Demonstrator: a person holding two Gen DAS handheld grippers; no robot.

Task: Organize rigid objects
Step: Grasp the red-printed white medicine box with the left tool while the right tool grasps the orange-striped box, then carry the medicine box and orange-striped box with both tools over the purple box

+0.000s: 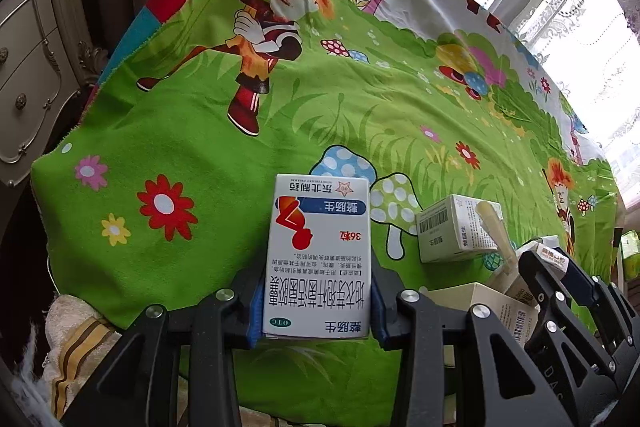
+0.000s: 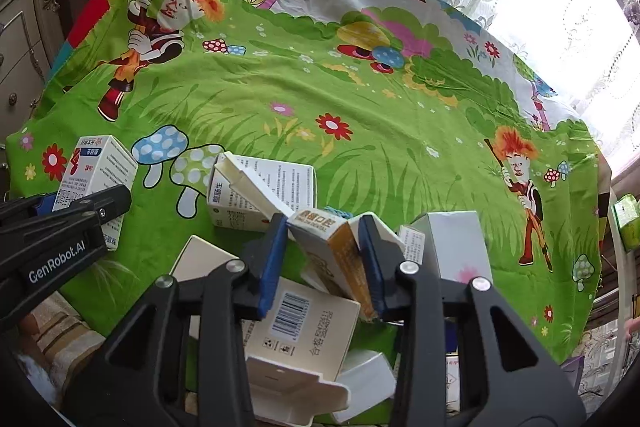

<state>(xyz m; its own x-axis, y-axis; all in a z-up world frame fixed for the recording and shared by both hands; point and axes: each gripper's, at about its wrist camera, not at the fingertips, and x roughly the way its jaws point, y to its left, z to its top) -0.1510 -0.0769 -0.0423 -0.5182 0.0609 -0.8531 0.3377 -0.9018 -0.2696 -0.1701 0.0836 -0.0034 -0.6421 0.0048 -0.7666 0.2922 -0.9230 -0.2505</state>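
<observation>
The left gripper [image 1: 318, 303] pinches a flat white cardboard medicine box [image 1: 318, 251] between its blue pads, the carton lying lengthwise along the fingers over the green cartoon-print cloth [image 1: 200, 131]. The right gripper [image 2: 324, 263] clamps a narrower white-and-orange carton [image 2: 332, 251] — tilted, held above a loose heap of cartons [image 2: 308, 323], one with its flap open. Both grippers angle steeply down toward the soft, wrinkled cloth — another white box [image 2: 264, 187] lies just beyond the heap.
</observation>
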